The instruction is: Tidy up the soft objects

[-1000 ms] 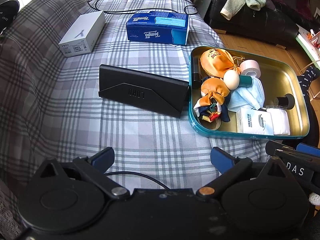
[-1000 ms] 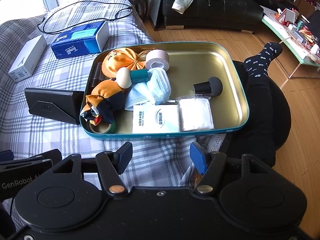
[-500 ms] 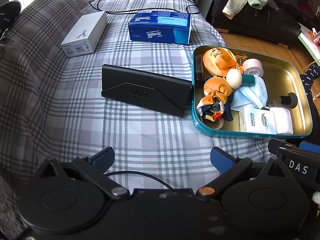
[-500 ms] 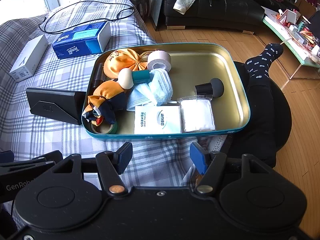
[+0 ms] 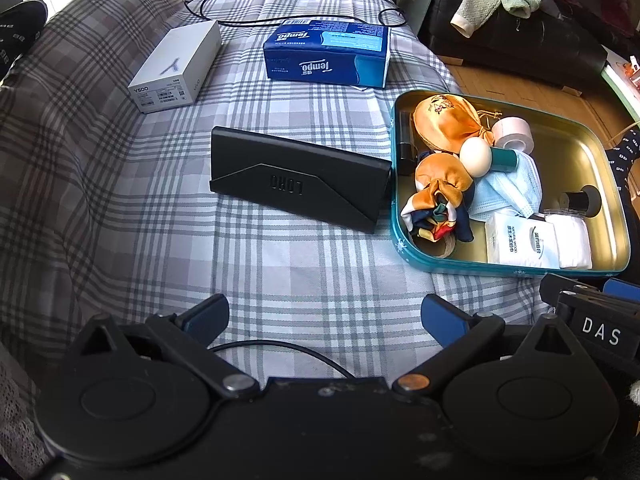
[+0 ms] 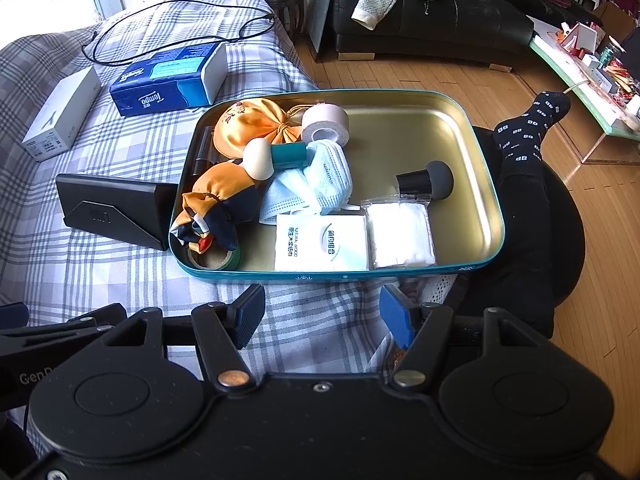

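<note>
A teal tin tray (image 6: pixel 460 128) (image 5: pixel 600 152) lies on the plaid bed cover. It holds an orange drawstring pouch (image 6: pixel 252 128) (image 5: pixel 444 124), a knotted orange and navy scarf (image 6: pixel 212 208) (image 5: pixel 436 196), a blue face mask (image 6: pixel 316 188) (image 5: pixel 508 192), a white tissue pack (image 6: pixel 322 242) (image 5: pixel 520 240) and a white pad in plastic (image 6: pixel 400 236). My left gripper (image 5: pixel 324 316) hovers open over bare cover, left of the tray. Just before the tray's near rim my right gripper (image 6: pixel 322 310) stands open with nothing between its fingers.
A black folded case (image 5: pixel 296 178) leans against the tray's left side. Behind it lie a blue tissue box (image 5: pixel 328 54), a white carton (image 5: pixel 176 66) and a black cable (image 5: pixel 280 20). The tray also holds tape rolls (image 6: pixel 324 124) and two brushes (image 6: pixel 428 180). A person's socked leg (image 6: pixel 524 152) is at right.
Both views have shifted very slightly; the tray and its contents lie as before, and both grippers keep the same gap.
</note>
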The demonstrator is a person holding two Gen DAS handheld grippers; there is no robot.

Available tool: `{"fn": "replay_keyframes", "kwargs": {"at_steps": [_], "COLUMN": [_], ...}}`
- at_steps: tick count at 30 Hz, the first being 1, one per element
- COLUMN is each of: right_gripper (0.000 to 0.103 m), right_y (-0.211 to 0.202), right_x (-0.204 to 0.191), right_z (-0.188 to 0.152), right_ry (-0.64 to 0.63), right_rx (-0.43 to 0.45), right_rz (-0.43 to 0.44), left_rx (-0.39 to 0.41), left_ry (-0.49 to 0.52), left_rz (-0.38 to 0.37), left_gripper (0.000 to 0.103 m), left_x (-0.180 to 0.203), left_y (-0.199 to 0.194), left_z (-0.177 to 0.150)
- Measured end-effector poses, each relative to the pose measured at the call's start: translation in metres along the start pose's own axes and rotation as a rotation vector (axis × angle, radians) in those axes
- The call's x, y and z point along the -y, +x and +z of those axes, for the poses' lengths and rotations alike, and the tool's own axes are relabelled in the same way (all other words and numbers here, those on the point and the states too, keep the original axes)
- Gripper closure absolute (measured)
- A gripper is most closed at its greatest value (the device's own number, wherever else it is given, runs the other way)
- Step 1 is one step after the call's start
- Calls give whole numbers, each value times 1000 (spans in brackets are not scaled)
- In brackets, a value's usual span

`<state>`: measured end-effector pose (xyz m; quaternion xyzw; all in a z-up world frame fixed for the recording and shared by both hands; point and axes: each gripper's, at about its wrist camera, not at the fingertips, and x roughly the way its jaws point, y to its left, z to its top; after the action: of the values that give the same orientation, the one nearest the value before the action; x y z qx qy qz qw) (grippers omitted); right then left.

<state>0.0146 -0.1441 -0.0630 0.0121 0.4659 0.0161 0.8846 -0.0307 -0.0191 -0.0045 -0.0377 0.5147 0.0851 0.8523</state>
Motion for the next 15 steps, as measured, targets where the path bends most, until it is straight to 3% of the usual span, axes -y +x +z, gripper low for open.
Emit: {"fn": "replay_keyframes", "kwargs": {"at_steps": [15], "right_gripper": [42], "right_y": [4], "right_x": [-9], "right_z": [2], "right_ry": [-28], "right_rx": [-11], "right_rz": [6], "left_rx": [-8], "left_ry": [-13], "left_rz": [19], "left_gripper": [1], "left_x": [-4], "left_y": [2], "left_z": [1]}}
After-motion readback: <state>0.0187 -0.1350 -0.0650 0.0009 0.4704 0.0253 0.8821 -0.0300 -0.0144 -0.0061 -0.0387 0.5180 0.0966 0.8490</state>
